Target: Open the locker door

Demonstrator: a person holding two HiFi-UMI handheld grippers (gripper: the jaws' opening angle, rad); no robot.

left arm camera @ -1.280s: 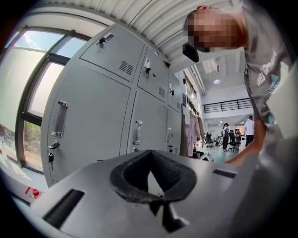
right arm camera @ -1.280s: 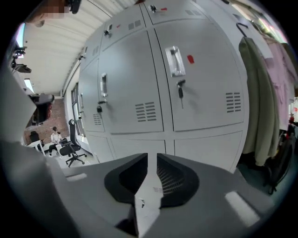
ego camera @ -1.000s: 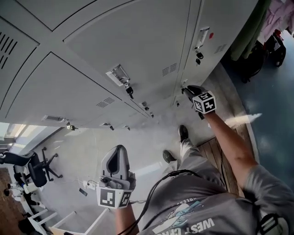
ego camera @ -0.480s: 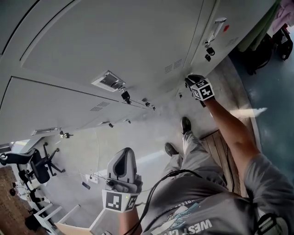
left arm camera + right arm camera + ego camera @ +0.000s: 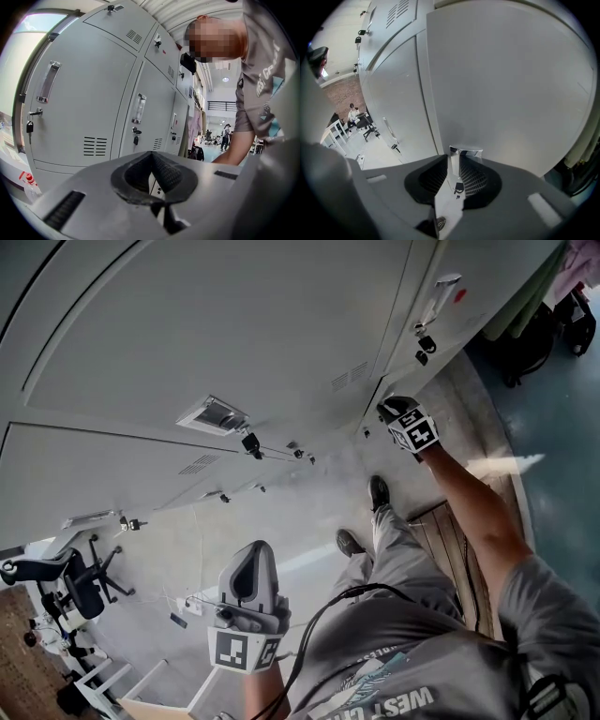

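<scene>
A bank of grey lockers point(image 5: 234, 343) fills the head view. My right gripper point(image 5: 387, 410) reaches low to a locker door point(image 5: 506, 79) and is shut on its chrome handle point(image 5: 464, 153), which stands upright between the ribbed pads point(image 5: 472, 178). A small key point(image 5: 458, 188) hangs below the handle. My left gripper point(image 5: 253, 557) hangs in front of my body, away from the lockers. Its jaws point(image 5: 151, 157) are shut with nothing between them.
Neighbouring lockers carry chrome handles point(image 5: 48, 82) and hanging keys point(image 5: 251, 442). An office chair point(image 5: 67, 582) stands at the lower left. My shoes point(image 5: 377, 493) are on the floor beside wooden boards point(image 5: 455, 554). Bags and clothes point(image 5: 562, 315) sit at the far right.
The head view has swung nearer to the lockers. My right gripper stays at the handle and sits a little higher in the view. The left gripper has dropped slightly.
</scene>
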